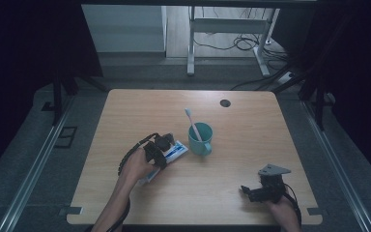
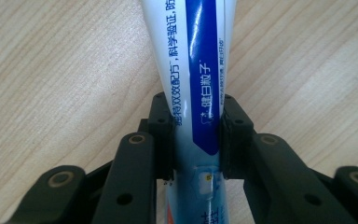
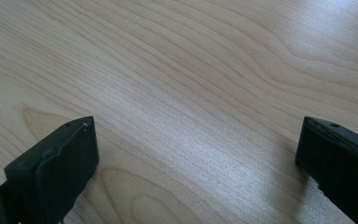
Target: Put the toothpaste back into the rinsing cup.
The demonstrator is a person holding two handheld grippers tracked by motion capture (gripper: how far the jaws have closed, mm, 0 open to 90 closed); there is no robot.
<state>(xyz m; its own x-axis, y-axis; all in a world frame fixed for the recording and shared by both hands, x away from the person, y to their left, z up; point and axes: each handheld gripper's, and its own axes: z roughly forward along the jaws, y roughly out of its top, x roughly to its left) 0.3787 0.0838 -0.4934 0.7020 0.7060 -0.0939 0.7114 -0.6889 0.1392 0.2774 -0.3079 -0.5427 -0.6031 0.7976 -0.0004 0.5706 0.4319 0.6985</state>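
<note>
On my high view, the left tool (image 1: pixel 166 145) sits over the toothpaste tube (image 1: pixel 178 151), which lies flat on the wooden bench (image 1: pixel 241 183) just left of the teal mug (image 1: pixel 200 139). From the left gripper view I can see both black pads pressed against the sides of the tube (image 2: pixel 198 93), one on each flank, so I read the left tool (image 2: pixel 196 140) as clamped on it. The tube is white with a blue band and printed lettering, running straight away from the tool, and its underside looks to rest on the bench (image 2: pixel 51 70), though at this angle I cannot be sure it is fully down.

The mug stands upright near the middle of the bench, with a toothbrush (image 1: pixel 192 123) leaning in it, bristle head up and tilted toward the far left. The tube's far end lies close to the mug's base; whether they touch I cannot tell.

My right tool (image 1: pixel 261 192) is near the bench's near right corner, well apart from the mug and tube. In the right gripper view its jaws stand wide apart (image 3: pixel 196 154) with bare wood grain (image 3: pixel 191 70) between them
</note>
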